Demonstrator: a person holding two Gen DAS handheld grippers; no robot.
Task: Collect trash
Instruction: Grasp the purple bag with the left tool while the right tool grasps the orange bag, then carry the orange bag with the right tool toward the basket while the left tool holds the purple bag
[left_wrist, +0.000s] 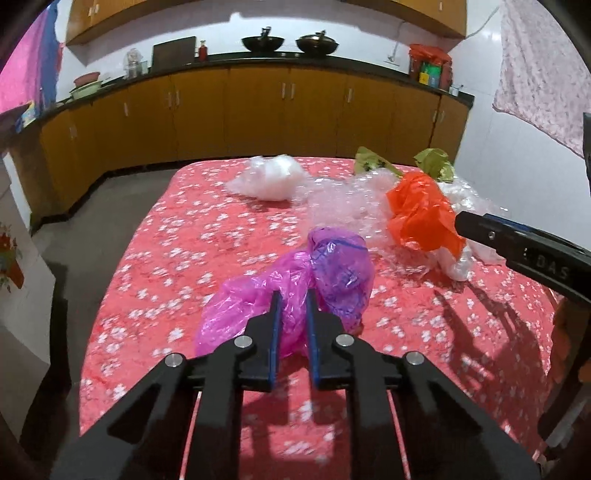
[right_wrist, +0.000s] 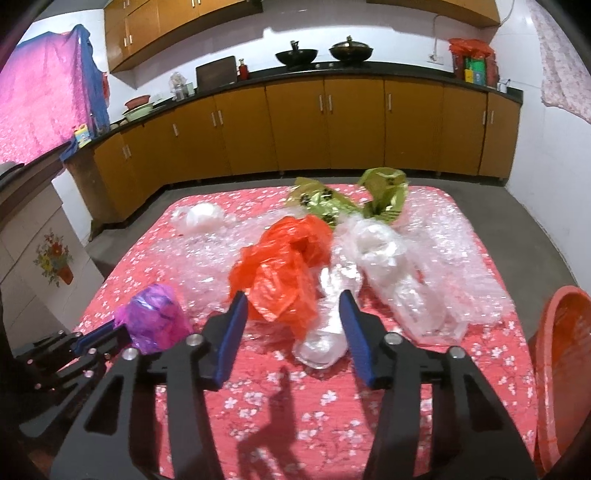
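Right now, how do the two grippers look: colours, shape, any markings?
Both are black plastic with blue pads on the inner faces of two flat fingers and silver round bolts at the joints. The left gripper and right gripper look alike; pale letters mark the right one's side.

"DAS" on right tool (left_wrist: 458, 221)

Left hand-held gripper (left_wrist: 292, 308): matte black linkage arms, blue pads lining both fingers, four round silver screw heads across the knuckles. Right hand-held gripper (right_wrist: 291, 308): built alike, black with blue-faced fingers and silver pivots. Pale raised lettering, partly legible, marked along its black flank.
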